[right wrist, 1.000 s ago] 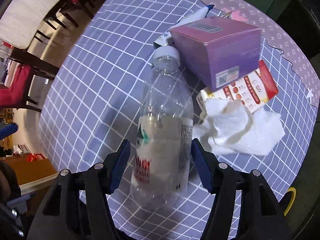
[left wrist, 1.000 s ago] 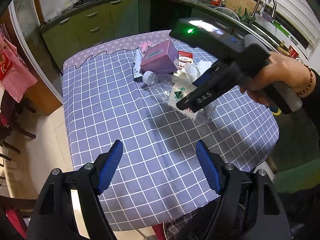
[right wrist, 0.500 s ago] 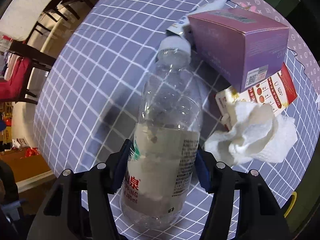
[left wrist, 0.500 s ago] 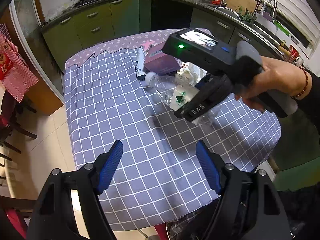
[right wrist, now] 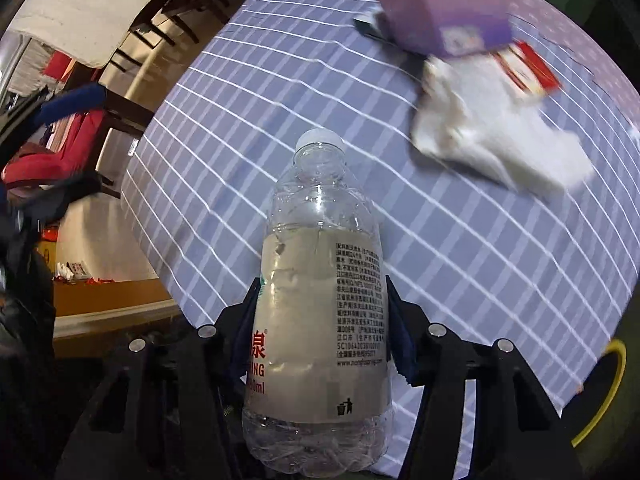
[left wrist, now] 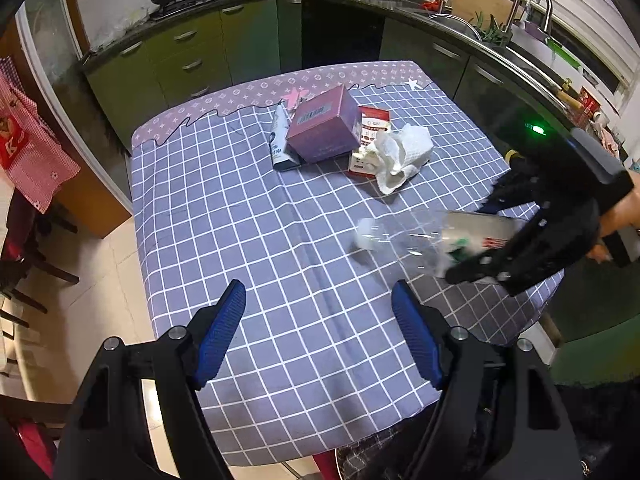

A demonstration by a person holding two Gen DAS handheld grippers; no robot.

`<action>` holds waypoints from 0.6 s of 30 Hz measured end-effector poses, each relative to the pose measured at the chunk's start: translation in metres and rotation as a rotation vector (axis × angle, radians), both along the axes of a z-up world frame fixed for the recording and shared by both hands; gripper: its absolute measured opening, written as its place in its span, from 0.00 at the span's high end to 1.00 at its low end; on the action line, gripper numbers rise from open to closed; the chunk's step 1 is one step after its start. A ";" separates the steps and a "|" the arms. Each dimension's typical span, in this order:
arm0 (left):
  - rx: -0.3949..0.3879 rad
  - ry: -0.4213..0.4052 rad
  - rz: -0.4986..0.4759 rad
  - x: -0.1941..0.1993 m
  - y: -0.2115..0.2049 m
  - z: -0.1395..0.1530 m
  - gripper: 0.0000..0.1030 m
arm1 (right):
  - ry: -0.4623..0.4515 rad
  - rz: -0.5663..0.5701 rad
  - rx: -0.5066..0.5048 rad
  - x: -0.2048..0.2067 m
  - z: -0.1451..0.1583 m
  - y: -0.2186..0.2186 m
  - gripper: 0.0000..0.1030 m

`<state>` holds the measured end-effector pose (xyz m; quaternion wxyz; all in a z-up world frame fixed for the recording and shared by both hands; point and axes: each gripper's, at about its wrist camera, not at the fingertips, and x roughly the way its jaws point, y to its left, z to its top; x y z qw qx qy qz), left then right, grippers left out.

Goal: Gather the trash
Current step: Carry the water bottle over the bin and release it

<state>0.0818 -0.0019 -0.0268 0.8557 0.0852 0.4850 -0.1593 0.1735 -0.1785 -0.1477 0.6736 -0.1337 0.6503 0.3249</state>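
The right hand-held gripper (right wrist: 320,332) is closing on the empty water bottle (right wrist: 320,280), its pads against the label. The left hand-held gripper (left wrist: 318,328) gapes wide and empty, nearer than the purple box (left wrist: 324,128).

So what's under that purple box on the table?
The purple box rests partly on a white and blue tube at its left and a red and white packet at its right. Anything else beneath it is covered.

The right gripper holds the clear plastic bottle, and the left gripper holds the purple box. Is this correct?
Not quite. The left gripper holds nothing; the purple box lies on the table, as the left wrist view shows. The right gripper does hold the bottle.
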 end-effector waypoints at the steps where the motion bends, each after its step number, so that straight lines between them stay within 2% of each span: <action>1: 0.001 -0.002 -0.003 0.000 -0.002 0.001 0.31 | -0.003 -0.012 -0.003 -0.003 0.001 -0.010 0.46; 4: 0.008 -0.011 -0.021 0.001 -0.011 0.004 0.31 | -0.019 -0.056 -0.005 -0.008 0.005 -0.040 0.46; 10: 0.026 -0.025 -0.050 0.007 -0.029 0.010 0.31 | -0.077 -0.194 0.050 -0.013 0.034 -0.115 0.46; 15: 0.026 -0.024 -0.080 0.013 -0.045 0.010 0.31 | -0.160 -0.411 0.100 -0.022 0.067 -0.209 0.46; 18: 0.031 -0.018 -0.101 0.016 -0.056 0.008 0.31 | -0.184 -0.558 0.092 -0.024 0.071 -0.272 0.46</action>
